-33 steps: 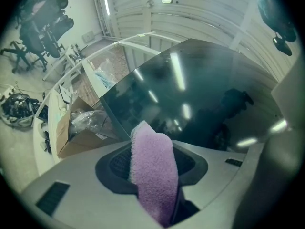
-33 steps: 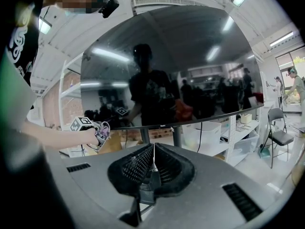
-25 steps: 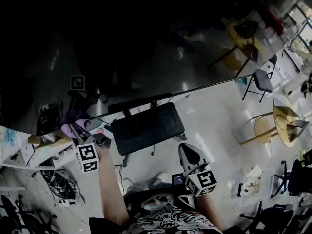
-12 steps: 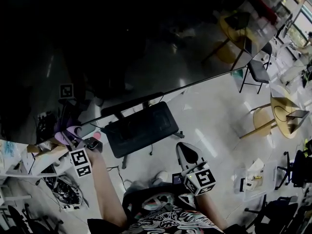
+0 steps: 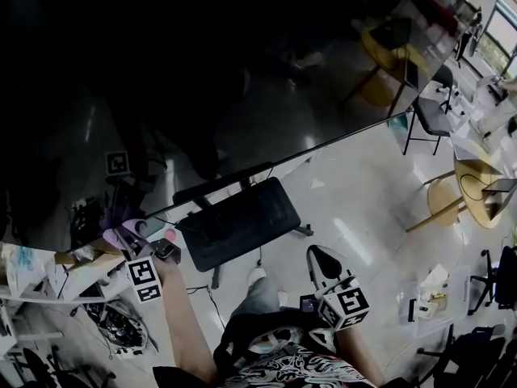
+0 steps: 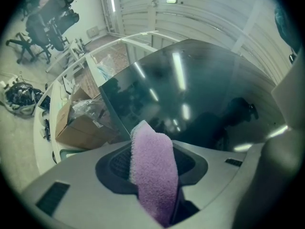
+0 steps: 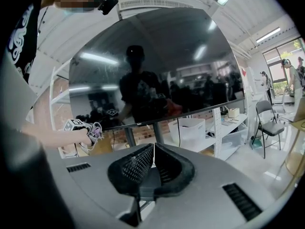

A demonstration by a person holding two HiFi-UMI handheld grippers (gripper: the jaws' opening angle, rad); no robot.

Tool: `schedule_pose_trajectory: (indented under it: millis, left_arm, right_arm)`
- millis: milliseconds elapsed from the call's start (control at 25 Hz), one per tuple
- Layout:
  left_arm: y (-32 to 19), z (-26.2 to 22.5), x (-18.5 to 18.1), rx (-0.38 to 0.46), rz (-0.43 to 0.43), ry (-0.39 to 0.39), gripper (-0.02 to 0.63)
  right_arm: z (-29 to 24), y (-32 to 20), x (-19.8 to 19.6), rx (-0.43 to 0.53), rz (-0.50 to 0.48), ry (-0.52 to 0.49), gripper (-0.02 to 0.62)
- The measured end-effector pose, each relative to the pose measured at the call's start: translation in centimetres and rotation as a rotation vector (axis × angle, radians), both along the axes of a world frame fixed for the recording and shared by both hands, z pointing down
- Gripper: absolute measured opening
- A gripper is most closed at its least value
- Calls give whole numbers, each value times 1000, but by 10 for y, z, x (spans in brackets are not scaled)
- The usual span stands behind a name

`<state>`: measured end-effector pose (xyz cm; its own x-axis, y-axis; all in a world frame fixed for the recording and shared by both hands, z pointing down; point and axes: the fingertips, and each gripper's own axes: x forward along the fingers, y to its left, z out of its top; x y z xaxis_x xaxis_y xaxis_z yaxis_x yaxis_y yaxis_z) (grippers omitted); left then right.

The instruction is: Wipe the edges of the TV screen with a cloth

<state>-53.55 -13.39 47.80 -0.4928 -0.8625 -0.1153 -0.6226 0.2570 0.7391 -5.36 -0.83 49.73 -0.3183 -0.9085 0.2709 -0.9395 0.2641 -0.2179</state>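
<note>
The big dark TV screen (image 5: 242, 79) fills the upper head view; its bottom edge runs from lower left to upper right. My left gripper (image 5: 129, 234) is at the screen's lower left corner, shut on a folded purple cloth (image 6: 152, 171). In the left gripper view the cloth's tip stands just short of the screen (image 6: 200, 94) near its corner. The right gripper view shows the left gripper (image 7: 81, 126) with the cloth (image 7: 96, 130) below the screen (image 7: 157, 66). My right gripper (image 5: 323, 263) hangs low near my body, away from the TV, shut with nothing between its fingers (image 7: 136, 163).
The TV's black stand base (image 5: 238, 217) lies on the floor below the screen. A cardboard box (image 6: 78, 125) and white shelving sit beside the left corner. A white bin (image 7: 190, 128) stands on a shelf under the TV. Chairs (image 5: 432, 115) and round tables (image 5: 477, 188) stand to the right.
The head view has shifted slightly. The left gripper with the cloth stays at the screen's lower left corner; the right gripper sits a little lower in the frame.
</note>
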Motion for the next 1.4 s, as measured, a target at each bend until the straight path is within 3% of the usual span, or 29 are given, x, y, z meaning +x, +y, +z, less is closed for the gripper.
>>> schedule_pose_trajectory:
  millis: [600,880,1080,1400]
  left_arm:
    - [-1,-7,13,-40,17,-85,173]
    - [-6,-5,15,-28,-58,-81,175]
    - [-2,-8,21,-34,-96,-74,173]
    - [-4,-13,26,2,-162,-77,172]
  right_arm:
    - [3,-33,47,-15,32,-20,31]
    - [5,-78,74,-16,4,-21,30]
    - [-1,-110,93,-16,-52,-21,30]
    - [-11,-158,86,2,-205,2,29]
